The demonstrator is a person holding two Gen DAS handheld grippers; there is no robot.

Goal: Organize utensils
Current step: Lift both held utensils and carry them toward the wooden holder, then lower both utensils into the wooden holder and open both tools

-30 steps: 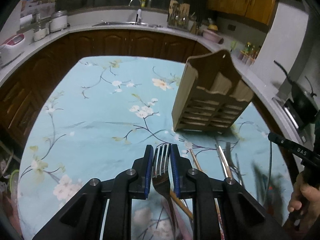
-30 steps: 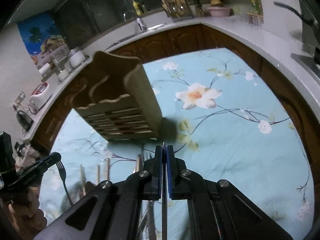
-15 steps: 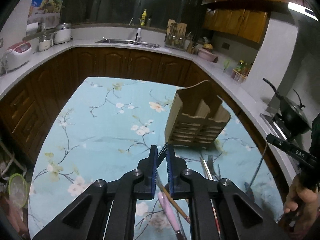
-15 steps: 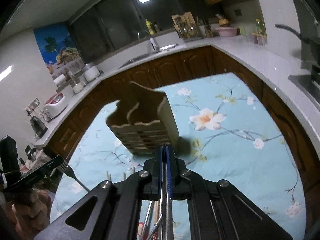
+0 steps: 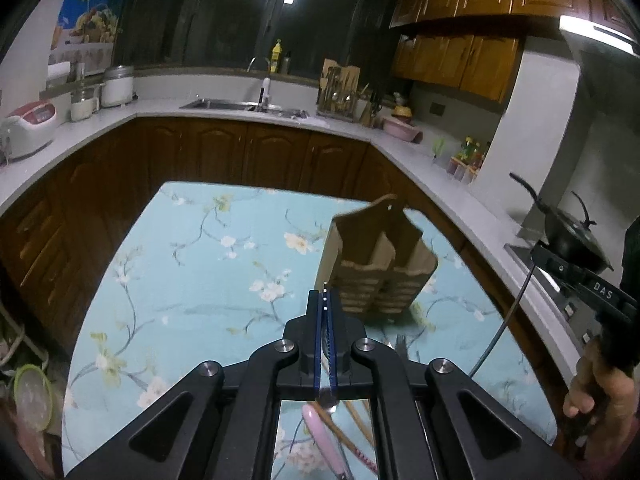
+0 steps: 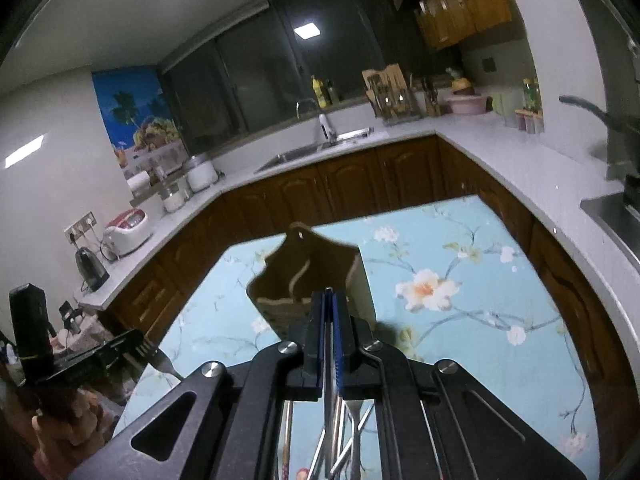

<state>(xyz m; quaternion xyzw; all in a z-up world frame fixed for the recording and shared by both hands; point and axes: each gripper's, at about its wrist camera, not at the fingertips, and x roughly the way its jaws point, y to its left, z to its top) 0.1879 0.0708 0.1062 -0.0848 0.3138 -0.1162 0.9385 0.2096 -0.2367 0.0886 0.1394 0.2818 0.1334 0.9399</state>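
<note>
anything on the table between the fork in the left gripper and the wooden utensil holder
Nothing visible. The left gripper holds the fork in the air, and only bare flowered tablecloth lies between it and the open top of the wooden utensil holder. The loose utensils lie below, behind the fingertips.

A wooden holder (image 5: 380, 268) stands on the table (image 5: 192, 280); loose utensils (image 5: 400, 346) lie just before it, counters (image 5: 240, 114) wrapping around behind
</note>
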